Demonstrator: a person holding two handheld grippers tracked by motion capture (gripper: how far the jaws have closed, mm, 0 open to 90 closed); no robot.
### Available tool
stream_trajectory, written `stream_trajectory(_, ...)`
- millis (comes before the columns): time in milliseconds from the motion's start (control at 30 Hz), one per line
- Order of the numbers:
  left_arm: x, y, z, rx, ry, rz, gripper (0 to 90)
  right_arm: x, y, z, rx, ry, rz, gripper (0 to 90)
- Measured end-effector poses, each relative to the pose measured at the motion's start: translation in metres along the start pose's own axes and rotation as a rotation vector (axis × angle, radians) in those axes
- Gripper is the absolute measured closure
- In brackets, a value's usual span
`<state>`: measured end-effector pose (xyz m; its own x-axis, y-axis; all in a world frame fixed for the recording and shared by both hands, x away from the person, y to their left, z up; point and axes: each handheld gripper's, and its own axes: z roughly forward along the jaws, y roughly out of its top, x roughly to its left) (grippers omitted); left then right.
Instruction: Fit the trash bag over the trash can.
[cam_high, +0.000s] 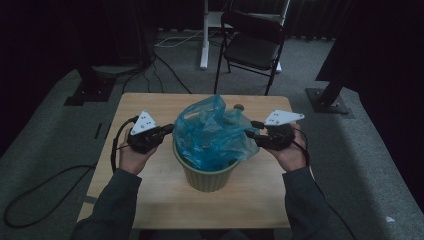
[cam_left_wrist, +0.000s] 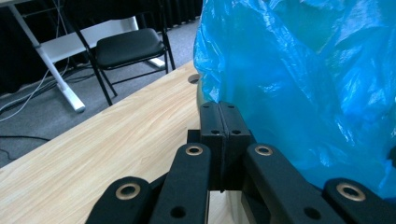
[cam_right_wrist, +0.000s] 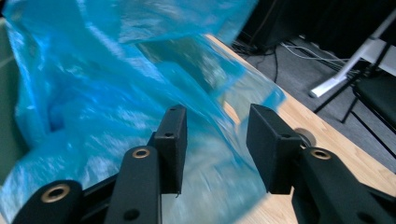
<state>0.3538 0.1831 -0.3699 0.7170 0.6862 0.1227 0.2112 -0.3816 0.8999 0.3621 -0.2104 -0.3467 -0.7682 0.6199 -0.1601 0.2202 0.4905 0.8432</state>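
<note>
A pale green bin (cam_high: 207, 177) stands mid-table, lined with a crumpled blue plastic bag (cam_high: 212, 132) that billows above its rim. My left gripper (cam_high: 170, 129) is at the bag's left edge. In the left gripper view its jaws (cam_left_wrist: 219, 116) are pressed together, with the blue bag (cam_left_wrist: 303, 70) just beyond their tips; whether film is pinched between them is unclear. My right gripper (cam_high: 250, 129) is at the bag's right edge. In the right gripper view it (cam_right_wrist: 217, 135) stands open, and the loose blue film (cam_right_wrist: 93, 84) lies across the gap without the pads pressing on it.
The wooden table (cam_high: 150, 200) has a small round grommet (cam_high: 238, 106) near its far edge. A black folding chair (cam_high: 252, 45) and a white desk leg (cam_high: 205, 35) stand beyond it. Dark stand bases (cam_high: 90, 90) and cables lie on the grey carpet at both sides.
</note>
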Motion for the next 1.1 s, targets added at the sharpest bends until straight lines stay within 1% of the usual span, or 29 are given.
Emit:
stream_trajectory(67, 0.0, 0.0, 0.001, 0.004, 0.002, 0.003, 89.8, 0.002, 0.004, 0.0, -0.001, 0.016, -0.006, 52.5)
stream_trajectory(133, 0.0, 0.0, 0.001, 0.005, 0.003, 0.002, 89.8, 0.003, 0.006, 0.0, 0.0, 0.023, -0.015, 51.3)
stream_trajectory(167, 0.001, -0.001, 0.0, 0.003, 0.009, -0.008, 89.8, 0.004, 0.007, -0.001, 0.002, 0.029, -0.016, 49.0)
stream_trajectory(200, 0.001, -0.001, 0.0, 0.003, 0.009, -0.008, 89.8, 0.003, 0.007, -0.002, 0.001, 0.031, -0.015, 48.3)
stream_trajectory(233, 0.004, -0.002, -0.002, 0.002, 0.016, -0.017, 89.8, 0.003, 0.006, -0.003, -0.001, 0.034, -0.011, 47.3)
stream_trajectory(300, 0.006, -0.003, -0.003, 0.002, 0.023, -0.022, 89.8, 0.001, 0.004, -0.004, -0.003, 0.044, -0.007, 46.2)
stream_trajectory(400, 0.007, -0.004, -0.004, -0.001, 0.023, -0.03, 89.8, 0.0, 0.002, -0.005, -0.007, 0.045, -0.002, 45.1)
stream_trajectory(533, 0.004, -0.003, -0.002, -0.003, 0.012, -0.027, 89.8, 0.001, 0.004, -0.005, -0.022, 0.057, 0.003, 44.8)
stream_trajectory(600, 0.002, -0.001, 0.0, -0.005, 0.007, -0.025, 89.8, 0.003, 0.007, -0.004, -0.03, 0.06, 0.0, 44.9)
stream_trajectory(633, 0.0, 0.0, 0.003, -0.005, 0.002, -0.022, 89.7, 0.006, 0.012, -0.001, -0.044, 0.074, -0.005, 45.0)
stream_trajectory(700, -0.002, 0.002, 0.004, -0.01, -0.003, -0.022, 89.7, 0.009, 0.016, 0.002, -0.053, 0.093, -0.008, 44.9)
stream_trajectory(733, -0.002, 0.002, 0.004, -0.01, -0.003, -0.022, 89.6, 0.009, 0.016, 0.002, -0.053, 0.093, -0.008, 44.9)
stream_trajectory(767, -0.003, 0.003, 0.005, -0.014, -0.009, -0.021, 89.5, 0.014, 0.02, 0.007, -0.053, 0.12, -0.014, 44.4)
stream_trajectory(833, -0.005, 0.004, 0.006, -0.014, -0.012, -0.02, 89.4, 0.018, 0.023, 0.011, -0.049, 0.125, -0.025, 44.1)
stream_trajectory(867, -0.005, 0.004, 0.006, -0.014, -0.012, -0.02, 89.4, 0.018, 0.023, 0.011, -0.049, 0.125, -0.025, 44.1)
stream_trajectory(900, -0.005, 0.005, 0.007, -0.015, -0.013, -0.019, 89.4, 0.021, 0.025, 0.014, -0.049, 0.13, -0.037, 44.2)
stream_trajectory(933, -0.005, 0.005, 0.007, -0.015, -0.013, -0.019, 89.4, 0.021, 0.025, 0.014, -0.049, 0.13, -0.037, 44.2)
stream_trajectory(1000, -0.005, 0.005, 0.006, -0.018, -0.012, -0.02, 89.4, 0.022, 0.026, 0.014, -0.046, 0.122, -0.046, 45.3)
stream_trajectory(1033, -0.004, 0.004, 0.005, -0.019, -0.009, -0.021, 89.4, 0.021, 0.026, 0.013, -0.039, 0.11, -0.05, 55.2)
stream_trajectory(1067, -0.004, 0.004, 0.005, -0.019, -0.009, -0.021, 89.5, 0.021, 0.026, 0.013, -0.039, 0.11, -0.05, 55.2)
stream_trajectory(1100, -0.001, 0.003, 0.003, -0.02, -0.002, -0.029, 89.5, 0.019, 0.024, 0.009, -0.026, 0.097, -0.056, 67.7)
